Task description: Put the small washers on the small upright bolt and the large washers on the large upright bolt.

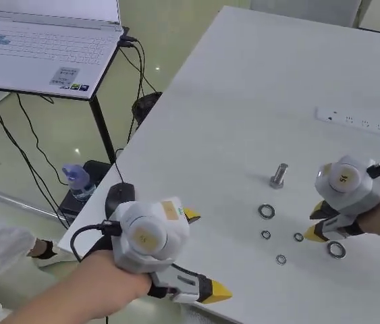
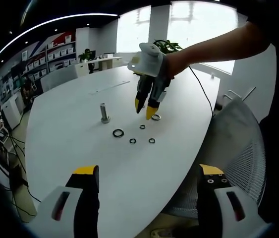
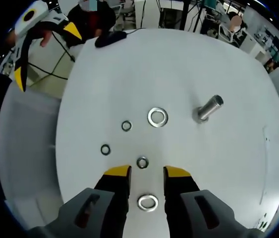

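Large washer [image 3: 147,202] framed between spread right hand-held gripper [image 3: 147,172] jaws; left hand-held gripper [image 2: 148,171] spread.

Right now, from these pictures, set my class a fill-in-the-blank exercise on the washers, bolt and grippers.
1. On the table lie ___ small washers.
2. In the right gripper view, a ___ washer shows between the open jaws of the right gripper.
3. The bolt stands upright with ___ washers on it.
4. The left gripper has its jaws ___.

Missing words: three; large; no; open.
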The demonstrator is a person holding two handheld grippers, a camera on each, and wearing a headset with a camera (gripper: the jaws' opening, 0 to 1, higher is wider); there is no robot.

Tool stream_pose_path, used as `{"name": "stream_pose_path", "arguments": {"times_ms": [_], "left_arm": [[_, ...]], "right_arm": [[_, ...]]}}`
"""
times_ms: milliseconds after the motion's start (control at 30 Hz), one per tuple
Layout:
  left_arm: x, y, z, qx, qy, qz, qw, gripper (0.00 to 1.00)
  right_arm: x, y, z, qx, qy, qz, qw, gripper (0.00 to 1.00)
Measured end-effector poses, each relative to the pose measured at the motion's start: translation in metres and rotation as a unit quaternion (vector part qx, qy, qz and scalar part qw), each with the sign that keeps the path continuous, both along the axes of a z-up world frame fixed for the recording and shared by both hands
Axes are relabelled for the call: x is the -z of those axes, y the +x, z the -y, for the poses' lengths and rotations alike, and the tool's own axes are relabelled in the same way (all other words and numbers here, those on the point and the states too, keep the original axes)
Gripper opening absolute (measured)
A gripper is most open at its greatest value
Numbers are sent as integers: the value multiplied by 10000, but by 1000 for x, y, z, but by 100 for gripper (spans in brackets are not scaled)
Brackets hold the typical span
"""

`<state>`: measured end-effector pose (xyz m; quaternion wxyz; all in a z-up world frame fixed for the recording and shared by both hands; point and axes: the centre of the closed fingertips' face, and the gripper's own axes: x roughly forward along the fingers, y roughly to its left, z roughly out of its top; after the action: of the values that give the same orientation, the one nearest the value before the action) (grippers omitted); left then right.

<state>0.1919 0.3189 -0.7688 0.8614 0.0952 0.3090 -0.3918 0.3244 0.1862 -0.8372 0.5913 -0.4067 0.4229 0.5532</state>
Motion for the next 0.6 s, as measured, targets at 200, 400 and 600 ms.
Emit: {"name": "stream_pose_path", "arguments": {"times_ms": [200,400,600], "left_arm": [[2,-2,-3,-4,0,-13,10000,81],[2,-3,-6,-12,25,-28,10000,81],[2,-4,-11,-32,24,-44,10000,81]], "right_arm": [[11,2,1,90,-43,-17,9999,27],[23,-3,-3,129,-52,-56,9999,27],[31,-5,-5,175,-114,-48,9998,27]]}}
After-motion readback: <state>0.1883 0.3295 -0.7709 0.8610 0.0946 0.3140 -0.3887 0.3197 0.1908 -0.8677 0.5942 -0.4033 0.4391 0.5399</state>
